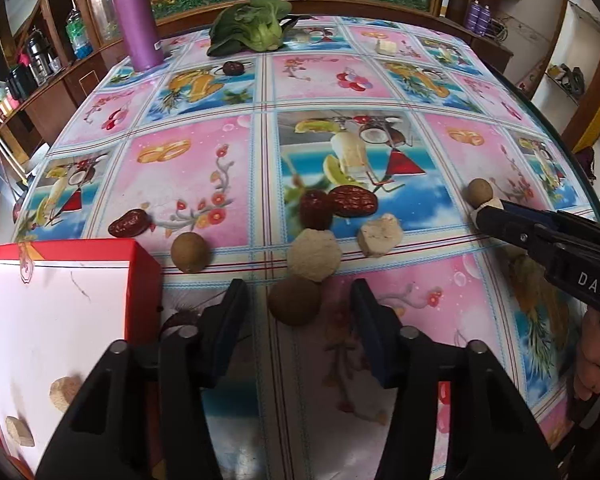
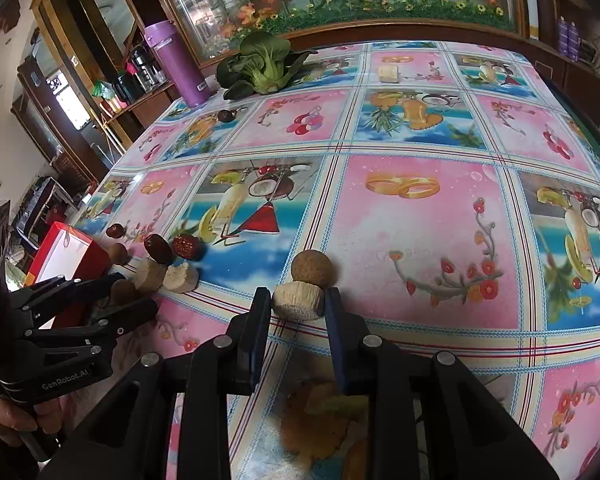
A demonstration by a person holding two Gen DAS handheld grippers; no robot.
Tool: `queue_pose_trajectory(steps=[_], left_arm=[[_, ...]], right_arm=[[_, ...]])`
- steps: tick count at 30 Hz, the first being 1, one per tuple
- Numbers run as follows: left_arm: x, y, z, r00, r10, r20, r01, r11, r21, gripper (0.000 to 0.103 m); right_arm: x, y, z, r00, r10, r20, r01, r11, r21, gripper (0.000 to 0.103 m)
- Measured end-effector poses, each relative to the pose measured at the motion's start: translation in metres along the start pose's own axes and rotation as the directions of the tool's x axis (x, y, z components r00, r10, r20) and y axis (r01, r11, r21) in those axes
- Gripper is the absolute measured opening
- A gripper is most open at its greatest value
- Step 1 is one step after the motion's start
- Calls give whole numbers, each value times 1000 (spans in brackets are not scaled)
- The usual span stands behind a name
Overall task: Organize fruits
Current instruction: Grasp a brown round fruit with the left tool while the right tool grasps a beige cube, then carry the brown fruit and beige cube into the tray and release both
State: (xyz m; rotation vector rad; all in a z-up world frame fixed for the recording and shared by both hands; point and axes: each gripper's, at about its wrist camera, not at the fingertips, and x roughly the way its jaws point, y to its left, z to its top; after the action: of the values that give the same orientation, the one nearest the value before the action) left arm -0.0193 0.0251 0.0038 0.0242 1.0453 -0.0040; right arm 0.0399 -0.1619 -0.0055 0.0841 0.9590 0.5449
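Red box (image 1: 60, 264): cut off at the table's (image 1: 380, 92) near-left corner, two pale chunks inside (kind unclear). Left gripper (image 1: 298, 308): jaws apart around a brown longan (image 1: 294, 300). Right gripper (image 2: 298, 306): closed on a pale fruit chunk (image 2: 298, 302). Red dates (image 1: 354, 201) mid-table; purple flask (image 1: 134, 16), bok choy (image 1: 248, 28) at far edge.

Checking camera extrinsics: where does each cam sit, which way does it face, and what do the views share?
Left wrist: on left gripper, facing across table toward purple bottle; open fingers straddle a brown round fruit; red box at left.
Right wrist: on right gripper, same heading; fingers flank a pale chunk.
Shared: bottle, bok choy, dates, box; each shows the other gripper.
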Motion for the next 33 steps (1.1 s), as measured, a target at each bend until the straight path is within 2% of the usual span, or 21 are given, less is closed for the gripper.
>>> queue_pose_trajectory(steps=[4, 6, 18, 25, 27, 33], left_arm=[[-3, -1, -1, 1000, -11, 3, 11, 1000, 4, 30], [-4, 0, -2, 1000, -17, 5, 17, 1000, -1, 25], [-13, 1, -6, 999, -37, 27, 38, 999, -16, 25], [-62, 10, -20, 992, -48, 117, 53, 998, -44, 25], [-78, 19, -26, 989, -18, 149, 28, 998, -61, 25], [-112, 56, -45, 969, 119, 218, -94, 988, -120, 25]], right_arm=[[-7, -1, 0, 999, 31, 27, -31, 999, 12, 26], [-10, -1, 0, 998, 44, 39, -45, 999, 13, 26], [-13, -1, 1, 996, 61, 68, -62, 998, 19, 26], [-21, 12, -1, 989, 111, 100, -112, 994, 6, 26], [-24, 24, -2, 985, 137, 107, -137, 991, -1, 26], [-26, 101, -5, 967, 233, 105, -223, 969, -105, 26]])
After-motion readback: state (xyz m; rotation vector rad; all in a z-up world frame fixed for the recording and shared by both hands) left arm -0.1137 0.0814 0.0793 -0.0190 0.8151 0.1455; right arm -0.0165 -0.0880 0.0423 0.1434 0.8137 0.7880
